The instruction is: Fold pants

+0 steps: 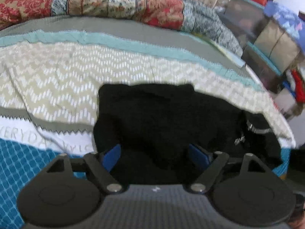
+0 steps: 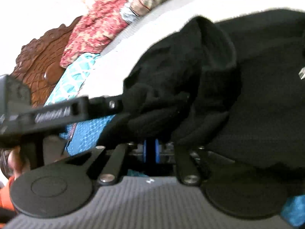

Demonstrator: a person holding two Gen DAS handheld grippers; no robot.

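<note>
the black pants (image 1: 162, 118) are lying bunched on the bed's chevron quilt (image 1: 57, 72), below the floral blanket (image 1: 114, 2). the left tongs (image 1: 155, 155) are gaping over the pants; the right tongs (image 2: 150, 150) are pinching pants fabric.

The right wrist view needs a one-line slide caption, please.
Right gripper pinches a bunched fold of the black pants above the bed.

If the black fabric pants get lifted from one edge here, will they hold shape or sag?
Likely sag: the black fabric pants already lie in soft bunched folds on the patterned bedspread. The cloth draped over the right hand-held gripper suggests floppiness. The small metal buckle might swing or snag, though it looks light.
</note>
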